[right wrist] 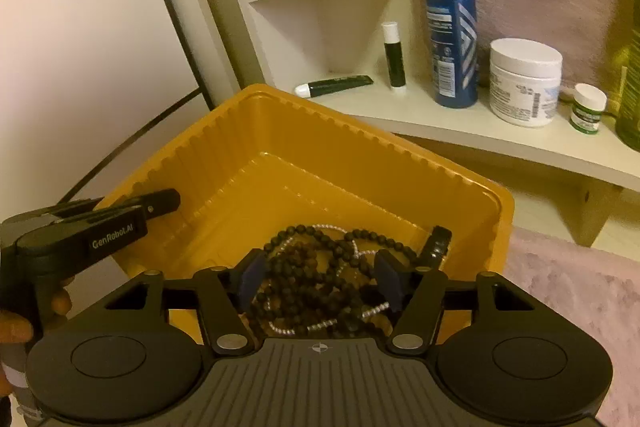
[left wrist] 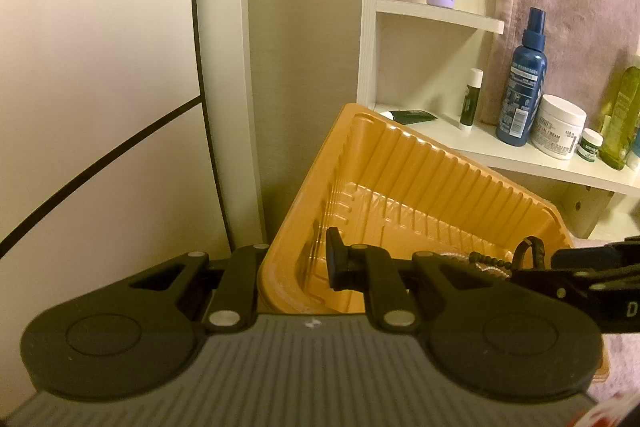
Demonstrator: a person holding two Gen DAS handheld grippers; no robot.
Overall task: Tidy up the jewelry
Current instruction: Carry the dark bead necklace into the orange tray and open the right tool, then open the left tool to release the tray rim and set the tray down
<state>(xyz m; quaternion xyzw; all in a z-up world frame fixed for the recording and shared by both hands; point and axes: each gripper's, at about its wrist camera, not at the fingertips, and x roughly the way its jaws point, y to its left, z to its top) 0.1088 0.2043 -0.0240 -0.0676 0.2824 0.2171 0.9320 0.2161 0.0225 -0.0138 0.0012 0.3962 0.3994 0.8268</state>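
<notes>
Holding my right claw wide over the tangled black and pearl bead necklaces lying in the ribbed orange plastic tray; my left claw pinches the tray's wall, jaws nearly together.

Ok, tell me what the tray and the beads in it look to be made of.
Tray: thin moulded plastic, orange-yellow, glossy; its walls are ribbed and it catches highlights. Beads: the dark round ones look matt, perhaps wood or stone, hard to tell; the small pale ones strung among them shine like glass or pearl.
</notes>
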